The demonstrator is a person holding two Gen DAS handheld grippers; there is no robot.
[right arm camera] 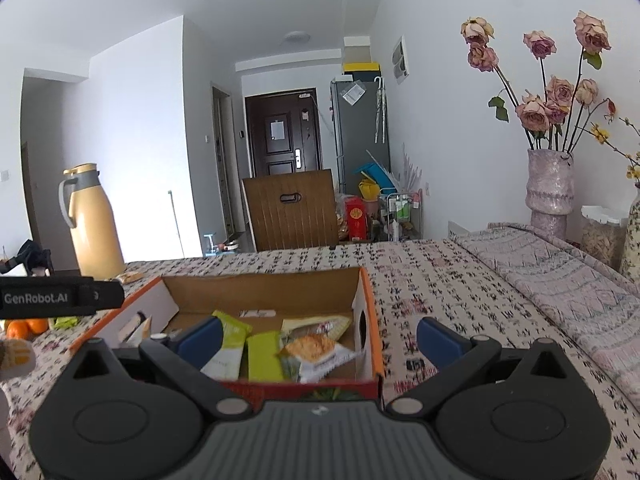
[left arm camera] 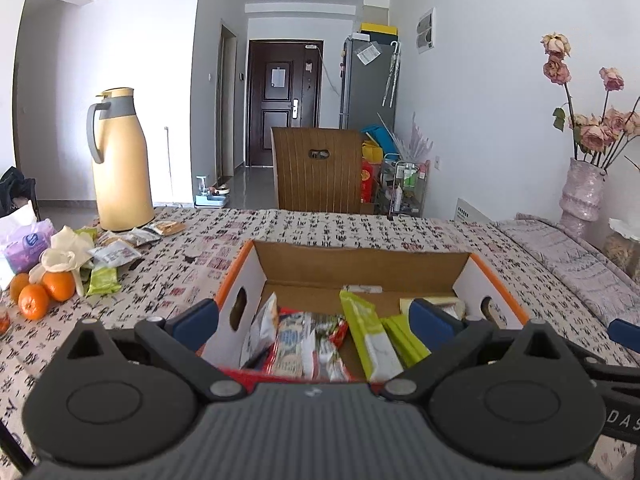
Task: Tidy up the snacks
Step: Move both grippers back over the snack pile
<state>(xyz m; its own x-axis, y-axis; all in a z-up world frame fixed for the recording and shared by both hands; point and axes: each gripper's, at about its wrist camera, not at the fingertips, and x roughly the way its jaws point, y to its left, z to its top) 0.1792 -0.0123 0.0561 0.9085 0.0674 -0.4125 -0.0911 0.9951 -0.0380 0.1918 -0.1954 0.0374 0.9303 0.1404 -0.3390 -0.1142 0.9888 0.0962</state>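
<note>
Black gripper bodies fill the bottom of both views. Spread wide and empty, the left gripper hovers above an open cardboard box on a patterned tablecloth. Snack packets lie inside it, among them green bars. Released too, the right gripper straddles the box's right wall. More snack packets sit left beside oranges and a yellow thermos jug.

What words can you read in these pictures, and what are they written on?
"GenRobot.AI": on the black bar of the left gripper, right wrist view.
"DAS": cut-off letters on the right gripper's black body, left wrist view.
Snack wrappers in the box and fridge notes: too small to read.
</note>
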